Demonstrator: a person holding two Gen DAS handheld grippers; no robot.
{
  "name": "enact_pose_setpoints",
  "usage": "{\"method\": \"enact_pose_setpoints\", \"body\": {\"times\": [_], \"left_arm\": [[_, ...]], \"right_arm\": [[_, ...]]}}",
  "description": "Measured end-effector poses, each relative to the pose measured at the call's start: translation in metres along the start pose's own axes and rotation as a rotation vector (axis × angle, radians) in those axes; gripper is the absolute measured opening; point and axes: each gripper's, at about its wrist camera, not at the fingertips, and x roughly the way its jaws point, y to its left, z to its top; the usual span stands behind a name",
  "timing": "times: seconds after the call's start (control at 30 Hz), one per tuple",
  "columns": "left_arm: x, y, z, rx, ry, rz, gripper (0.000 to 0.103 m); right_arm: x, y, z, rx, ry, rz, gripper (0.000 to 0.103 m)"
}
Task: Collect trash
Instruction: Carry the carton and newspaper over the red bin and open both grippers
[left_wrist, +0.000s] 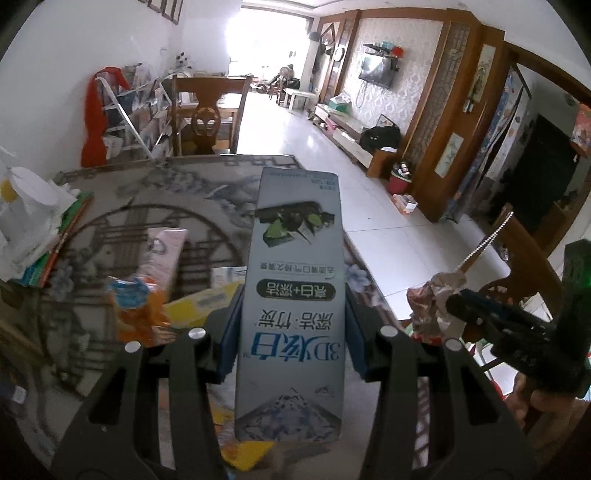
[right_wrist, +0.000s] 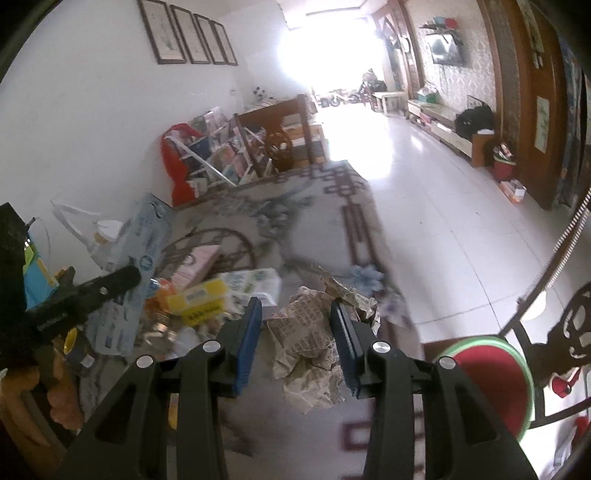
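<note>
My left gripper (left_wrist: 291, 332) is shut on a long grey-blue toothpaste box (left_wrist: 295, 295) and holds it up over the patterned table (left_wrist: 177, 192). The box (right_wrist: 129, 273) and that gripper's finger (right_wrist: 92, 291) also show at the left of the right wrist view. My right gripper (right_wrist: 295, 332) is shut on a crumpled brown printed paper wrapper (right_wrist: 314, 350) above the table's right edge; it shows as a crumpled wad (left_wrist: 432, 302) in the left wrist view. More trash lies on the table: an orange packet (left_wrist: 136, 310), a pink box (left_wrist: 166, 247), a yellow box (right_wrist: 199, 299).
A pile of white bags and papers (left_wrist: 33, 218) sits at the table's left edge. A red bin with a green rim (right_wrist: 491, 376) stands below right, beside a dark wooden chair (right_wrist: 565, 332). Another chair (left_wrist: 207, 114) stands at the table's far end. White tiled floor (left_wrist: 369, 206) stretches to the right.
</note>
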Motion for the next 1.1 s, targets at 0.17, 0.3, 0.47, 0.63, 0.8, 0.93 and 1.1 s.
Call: {"method": "enact_pose_setpoints", "body": {"times": [0.17, 0.3, 0.47, 0.63, 0.8, 0.93, 1.1], "left_arm": [[0.013, -0.044, -0.003, 0.031, 0.01, -0.049, 0.047], [0.03, -0.076, -0.013, 0.058, 0.041, -0.094, 0.047], [0.06, -0.119, -0.032, 0.092, 0.132, -0.18, 0.047], [0.086, -0.171, -0.054, 0.173, 0.215, -0.274, 0.047], [0.108, -0.2, -0.072, 0.214, 0.301, -0.317, 0.047], [0.118, -0.215, -0.081, 0.239, 0.337, -0.345, 0.049], [0.115, -0.219, -0.08, 0.245, 0.326, -0.359, 0.066]], "right_arm": [[-0.017, -0.044, -0.01, 0.036, 0.011, -0.02, 0.037], [-0.028, -0.077, -0.019, 0.073, 0.027, -0.041, 0.037], [-0.044, -0.12, -0.038, 0.141, 0.035, -0.092, 0.037], [-0.06, -0.163, -0.058, 0.236, 0.046, -0.146, 0.037], [-0.074, -0.19, -0.072, 0.288, 0.048, -0.18, 0.037], [-0.084, -0.204, -0.079, 0.318, 0.044, -0.197, 0.04], [-0.087, -0.214, -0.083, 0.362, 0.027, -0.185, 0.048]]}}
